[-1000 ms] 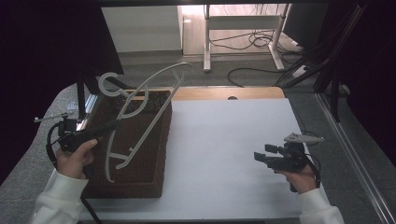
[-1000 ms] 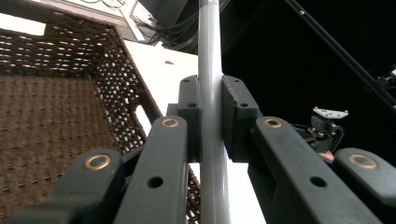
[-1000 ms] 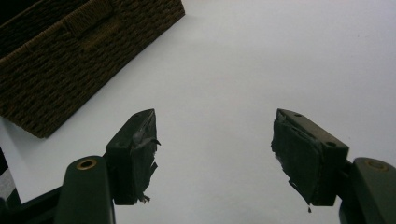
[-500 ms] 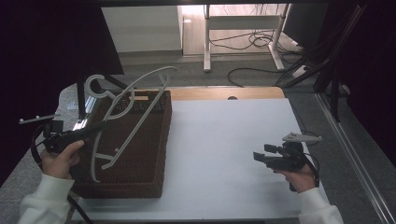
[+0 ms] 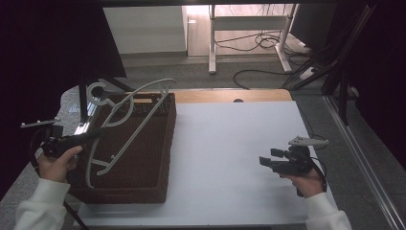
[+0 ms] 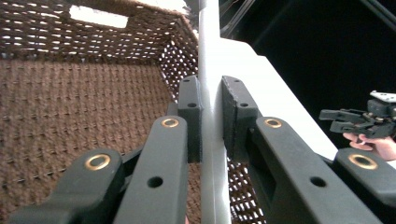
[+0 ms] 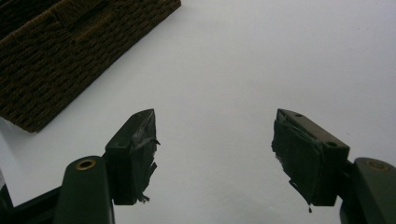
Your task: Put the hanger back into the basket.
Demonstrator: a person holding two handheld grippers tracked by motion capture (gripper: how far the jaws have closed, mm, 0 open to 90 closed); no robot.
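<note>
A white plastic clothes hanger (image 5: 125, 125) hangs over the brown woven basket (image 5: 158, 158) at the table's left. My left gripper (image 5: 95, 134) is shut on the hanger's lower bar (image 6: 211, 140), with both pads pressed against it. In the left gripper view the basket's woven floor (image 6: 70, 107) lies below the jaws. Over the white table (image 5: 230, 143) at the right, my right gripper (image 5: 265, 161) is held open, and nothing lies between its pads (image 7: 212, 149).
The basket's corner (image 7: 60, 51) shows at the upper left of the right gripper view. A wooden strip (image 5: 230, 96) runs along the table's far edge. Cables (image 5: 268, 72) and a white desk frame (image 5: 210, 38) stand on the floor beyond.
My left hand has drawn back to the left and sunk a little, taking the hanger with it over the basket. The right hand has kept still.
</note>
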